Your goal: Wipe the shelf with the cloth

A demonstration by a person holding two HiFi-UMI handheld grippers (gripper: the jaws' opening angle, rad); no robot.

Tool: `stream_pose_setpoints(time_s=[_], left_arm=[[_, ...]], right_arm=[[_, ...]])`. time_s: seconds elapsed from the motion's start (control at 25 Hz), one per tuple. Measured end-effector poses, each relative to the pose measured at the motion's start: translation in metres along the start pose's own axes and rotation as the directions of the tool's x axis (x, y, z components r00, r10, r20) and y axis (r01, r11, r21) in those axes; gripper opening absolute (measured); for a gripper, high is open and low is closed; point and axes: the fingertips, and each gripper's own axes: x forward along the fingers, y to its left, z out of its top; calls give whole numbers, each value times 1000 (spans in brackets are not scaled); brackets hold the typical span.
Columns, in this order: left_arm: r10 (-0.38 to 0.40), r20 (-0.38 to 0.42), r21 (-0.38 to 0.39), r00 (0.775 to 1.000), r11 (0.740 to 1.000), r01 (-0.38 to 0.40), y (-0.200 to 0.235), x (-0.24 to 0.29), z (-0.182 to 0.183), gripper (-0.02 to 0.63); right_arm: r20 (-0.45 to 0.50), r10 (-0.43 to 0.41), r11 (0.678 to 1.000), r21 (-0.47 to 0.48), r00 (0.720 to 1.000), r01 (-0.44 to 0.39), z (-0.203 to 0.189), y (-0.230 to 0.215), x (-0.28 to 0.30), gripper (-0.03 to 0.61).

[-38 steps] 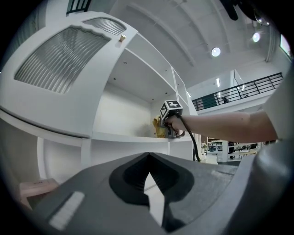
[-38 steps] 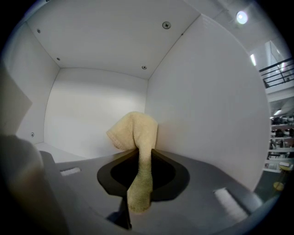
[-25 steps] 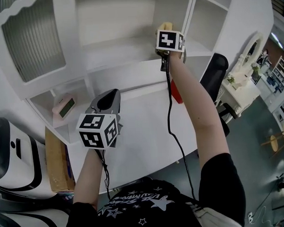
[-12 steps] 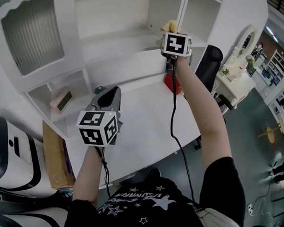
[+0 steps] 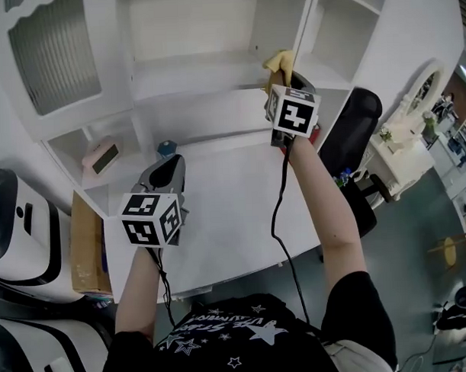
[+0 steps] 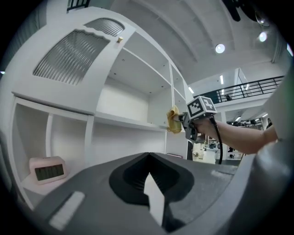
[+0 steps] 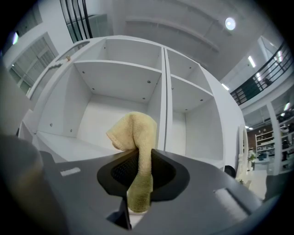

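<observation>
A yellow cloth (image 7: 137,137) is clamped in my right gripper (image 7: 138,183), its bunched end sticking up past the jaws. In the head view the cloth (image 5: 280,63) hangs at the front edge of the white shelf (image 5: 191,68), near the upright divider; contact with the board cannot be told. The right gripper (image 5: 285,84) points at the shelf. My left gripper (image 5: 170,164) hovers over the desk (image 5: 226,212), shut with nothing in it. The left gripper view shows the cloth (image 6: 173,120) and the right gripper (image 6: 195,120) off to the right.
A pink clock (image 5: 102,157) stands in the low left cubby, also in the left gripper view as the clock (image 6: 48,169). A blue object (image 5: 166,149) sits at the desk's back. A black chair (image 5: 352,135) is at the right, a cardboard box (image 5: 86,247) at the left.
My right gripper has drawn back with the cloth from inside the shelf bay to its front edge. The left gripper has shifted slightly left and toward me.
</observation>
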Motion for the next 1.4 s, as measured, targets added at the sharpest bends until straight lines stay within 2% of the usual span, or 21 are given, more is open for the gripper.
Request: stream_pose_setpoints(time_s=[0.16,0.32,0.4,0.52,0.76,0.88,1.04,1.24,1.4], left_arm=[[70,-16,7,997,998,-70,-14,1,-13,3],[178,-26,2,984,984,-178,-18,-10,-31,3],[245,-32,-1,969,970,-245,-21,-20,-42,3],[342,-32,-11,939,940,-342,-34,-41,-59,3],[481,-57,-52,875,874,-484,-73,-78,-97,3],[506,-94,-65,857,856,-513,-100,-88,-115,3],[517,-134,-69,845,846,-529,-129,-97,-138,3],[511,-164,-116,844,839,-531,-161,-98,-171,3],[519,-191,-153,833,823,-547,-188,-112,-200,3]], right_arm=[[73,108,994,-25,992,-106,-10,5,-12,80],[133,242,970,-61,961,-236,-25,18,-32,80],[160,324,946,-82,932,-314,-33,26,-45,80],[189,450,893,-65,873,-446,-51,37,-68,80],[168,620,779,-16,767,-627,-99,51,-112,80],[132,678,731,-22,723,-682,-126,54,-136,80],[72,744,666,-5,664,-746,-162,58,-167,79],[4,796,605,22,605,-796,-207,58,-200,78],[-60,823,567,51,565,-822,-247,56,-232,78]])
